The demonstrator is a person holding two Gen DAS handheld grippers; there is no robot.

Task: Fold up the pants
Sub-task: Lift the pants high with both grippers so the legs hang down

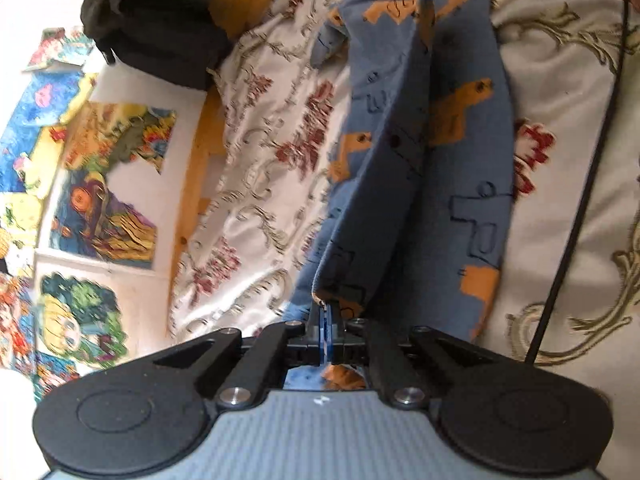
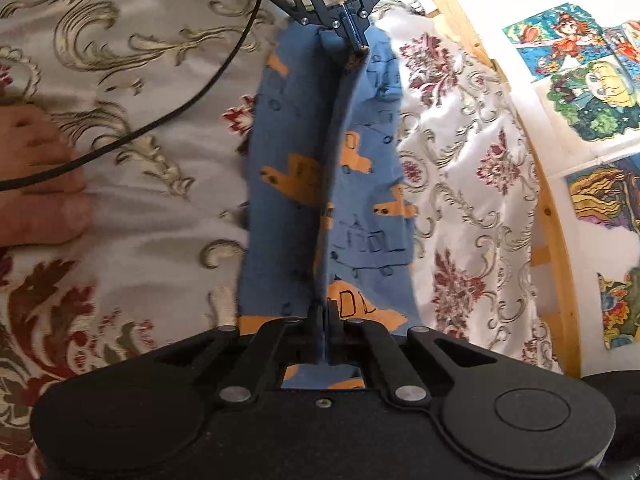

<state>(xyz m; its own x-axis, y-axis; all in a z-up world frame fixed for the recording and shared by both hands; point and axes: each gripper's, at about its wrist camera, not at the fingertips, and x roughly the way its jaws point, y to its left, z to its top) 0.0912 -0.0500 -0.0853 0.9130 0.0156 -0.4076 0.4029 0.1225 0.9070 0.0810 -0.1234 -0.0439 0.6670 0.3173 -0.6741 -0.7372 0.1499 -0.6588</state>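
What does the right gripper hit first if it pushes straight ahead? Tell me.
The right gripper is shut on the blue pants, which stretch away along its line. Pushing on, it would first bunch that cloth, then probably reach the left gripper, clamped on the far end. Depth is hard to judge.

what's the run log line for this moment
phase: lifting fold | left gripper: shut on pants | right gripper: shut on pants, opposite end | pants: stretched between grippers above bedspread

Matt cloth pants (image 2: 360,184), glossy bedspread (image 2: 460,168)
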